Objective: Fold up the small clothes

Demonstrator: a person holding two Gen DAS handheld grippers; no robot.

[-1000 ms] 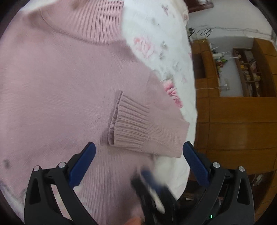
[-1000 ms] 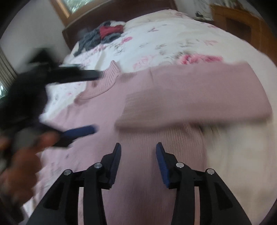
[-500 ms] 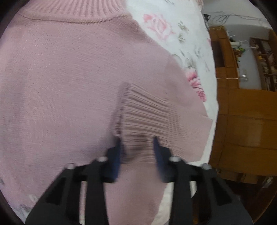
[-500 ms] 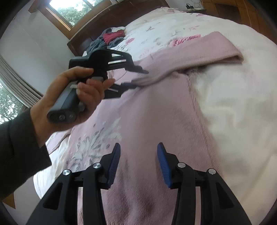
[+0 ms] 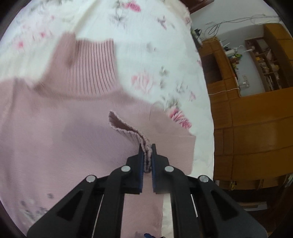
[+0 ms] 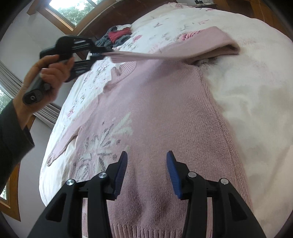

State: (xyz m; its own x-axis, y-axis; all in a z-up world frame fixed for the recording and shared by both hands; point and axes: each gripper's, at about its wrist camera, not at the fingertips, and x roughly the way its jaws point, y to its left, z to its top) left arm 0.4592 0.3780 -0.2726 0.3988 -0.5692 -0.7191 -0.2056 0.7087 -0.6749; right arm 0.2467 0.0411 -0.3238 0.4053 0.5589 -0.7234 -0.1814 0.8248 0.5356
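Note:
A pink knitted sweater point(image 6: 157, 113) with a ribbed collar point(image 5: 91, 65) lies flat on a floral bed cover. Its right sleeve point(image 6: 164, 53) is stretched across the chest, lifted off the body. My left gripper point(image 5: 147, 150) is shut on the sleeve's ribbed cuff point(image 5: 144, 141); in the right wrist view that gripper point(image 6: 97, 53) is held in a person's hand above the collar. My right gripper point(image 6: 146, 161) hovers open over the lower front of the sweater, near the hem, with nothing between its blue pads.
The bed cover point(image 6: 247, 95) is white with pink flowers. A heap of grey and red clothes point(image 6: 117, 36) lies by the headboard. Wooden cabinets and shelves point(image 5: 256, 109) stand past the bed's edge. A window point(image 6: 73, 11) is behind the bed.
My left gripper went from open above the cuff to shut on it, and has lifted the sleeve up and across. My right gripper drew back toward the hem and stayed open.

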